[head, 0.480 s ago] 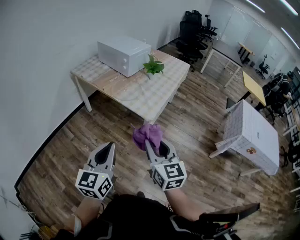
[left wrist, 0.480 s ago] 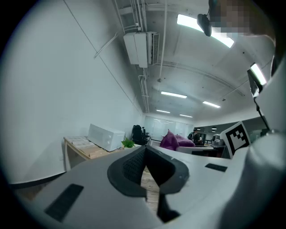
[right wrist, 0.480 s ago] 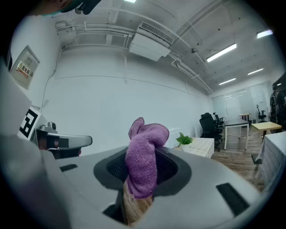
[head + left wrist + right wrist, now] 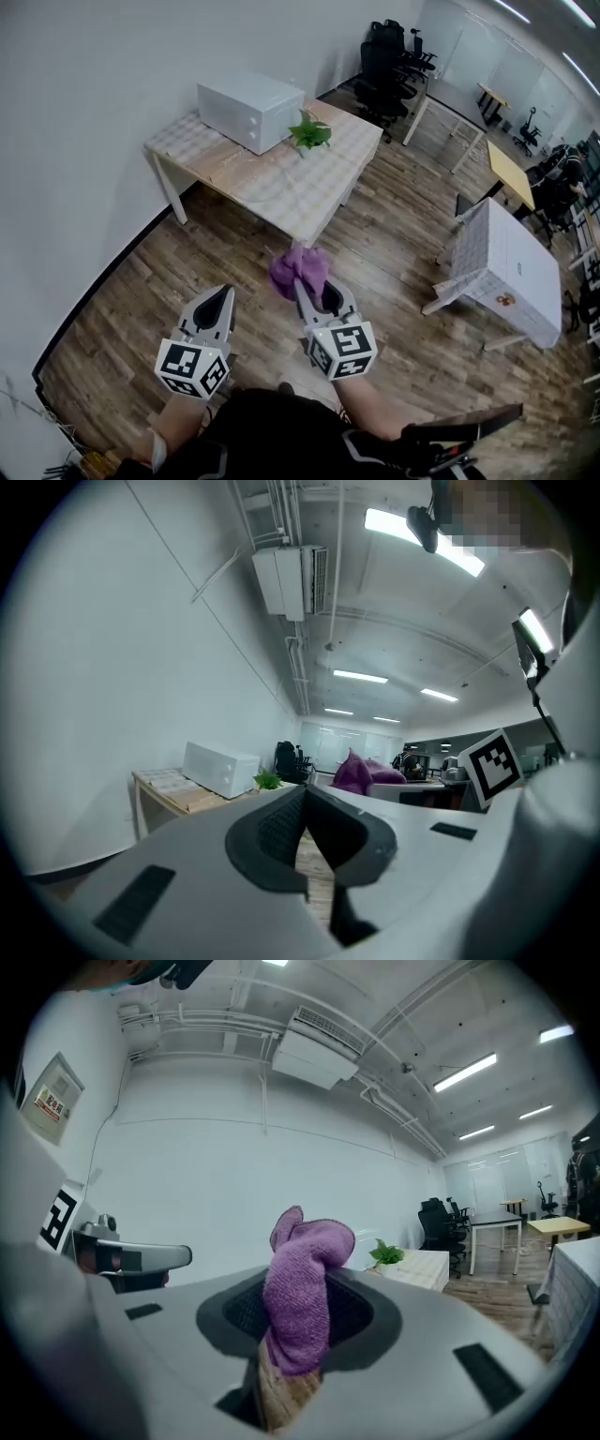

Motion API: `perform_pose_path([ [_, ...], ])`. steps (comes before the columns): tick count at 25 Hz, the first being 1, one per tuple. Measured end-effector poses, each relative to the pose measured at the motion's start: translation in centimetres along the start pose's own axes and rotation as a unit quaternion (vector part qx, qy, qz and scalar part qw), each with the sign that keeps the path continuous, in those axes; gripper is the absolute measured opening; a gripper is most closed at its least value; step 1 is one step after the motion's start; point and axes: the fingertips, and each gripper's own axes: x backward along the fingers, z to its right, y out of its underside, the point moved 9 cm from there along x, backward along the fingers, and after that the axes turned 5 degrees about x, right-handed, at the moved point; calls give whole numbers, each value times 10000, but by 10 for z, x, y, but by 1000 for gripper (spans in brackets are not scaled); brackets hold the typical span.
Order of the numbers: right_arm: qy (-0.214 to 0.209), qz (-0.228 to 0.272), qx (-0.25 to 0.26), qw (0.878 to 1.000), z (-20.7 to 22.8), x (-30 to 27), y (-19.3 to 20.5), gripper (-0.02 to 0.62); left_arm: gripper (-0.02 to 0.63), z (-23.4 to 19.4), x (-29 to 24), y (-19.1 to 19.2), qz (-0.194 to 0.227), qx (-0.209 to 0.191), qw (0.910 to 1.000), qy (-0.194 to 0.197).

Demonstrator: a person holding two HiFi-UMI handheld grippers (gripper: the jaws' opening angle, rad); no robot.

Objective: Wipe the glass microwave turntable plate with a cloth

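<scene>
A purple cloth (image 4: 298, 270) is pinched in my right gripper (image 4: 304, 292), which is shut on it above the wooden floor. From the right gripper view the cloth (image 4: 302, 1297) stands up between the jaws, folded over at its top. My left gripper (image 4: 218, 302) hangs beside it to the left, shut with nothing in it; in the left gripper view (image 4: 302, 803) its jaws meet. Ahead stands a wooden table (image 4: 216, 167) with a white microwave (image 4: 248, 111) and a small green plant (image 4: 309, 133). I cannot make out the glass turntable plate.
A white wall runs along the left. To the right stands a low table under a white checked cover (image 4: 506, 262). Farther back are black office chairs (image 4: 384, 56) and a yellow-topped table (image 4: 511, 173). Wood floor lies between me and the microwave table.
Both grippers and the table sit a few pixels further right in the head view. The cloth stays held the same way.
</scene>
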Motion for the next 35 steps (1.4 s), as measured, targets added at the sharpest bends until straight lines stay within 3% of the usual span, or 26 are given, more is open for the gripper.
perform_pose_path([
  [15,-48,-65,-37,10000,-29,-18,3,133,3,-35,15,3,-16,194,9998,-45],
  [25,87,-186,100,9997,-62,-38,9,133,3,-72,26,0,5,309,9994,163],
  [35,-62,-172,163,9997,-56,-80,7,135,3,-100,4,0,8,350,9994,15],
])
